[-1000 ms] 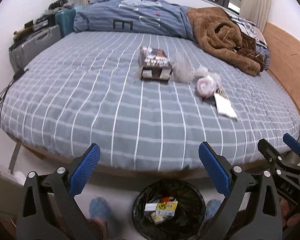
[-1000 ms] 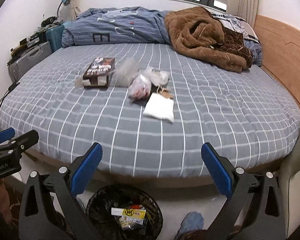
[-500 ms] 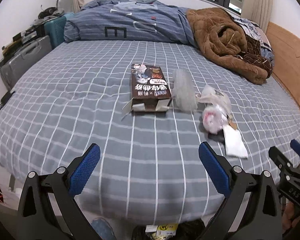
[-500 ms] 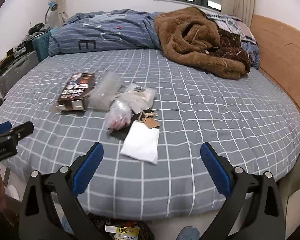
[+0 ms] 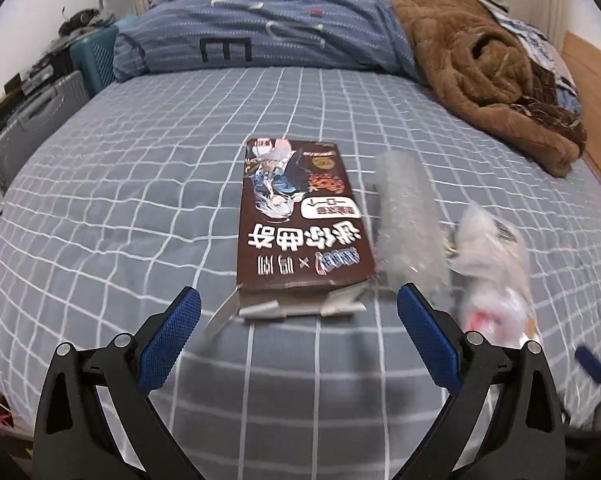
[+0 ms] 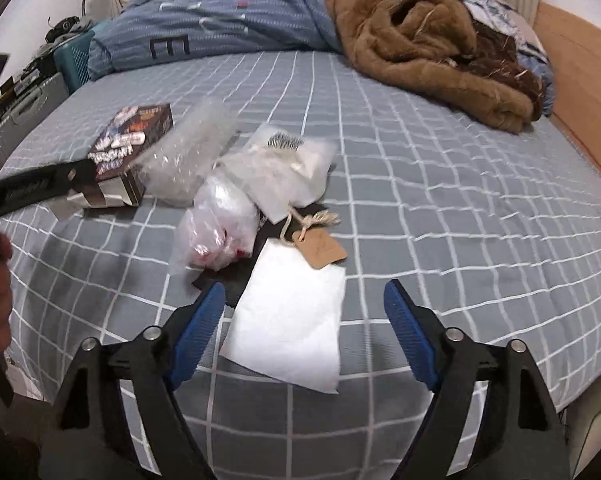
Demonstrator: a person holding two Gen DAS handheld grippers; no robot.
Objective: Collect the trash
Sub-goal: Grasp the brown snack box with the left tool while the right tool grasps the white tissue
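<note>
On the bed point(image 6: 440, 184), trash waits at twelve o'clock.
Left gripper point(image 5: 298, 326) is wide open, empty, near the brown box point(image 5: 300, 220); right gripper point(image 6: 304, 330) is closing around the white paper point(image 6: 288, 332), not touching.

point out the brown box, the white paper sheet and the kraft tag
brown box point(image 5: 300, 236), left wrist view, middle of its printed top
white paper sheet point(image 6: 290, 316), right wrist view, its centre
kraft tag point(image 6: 320, 249), right wrist view, its flat face

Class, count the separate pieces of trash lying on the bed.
6: brown box, bubble wrap beside it, barcode bag, red-spotted bag, brown tag, white sheet nearest. Something dark beneath; more may be hidden.
</note>
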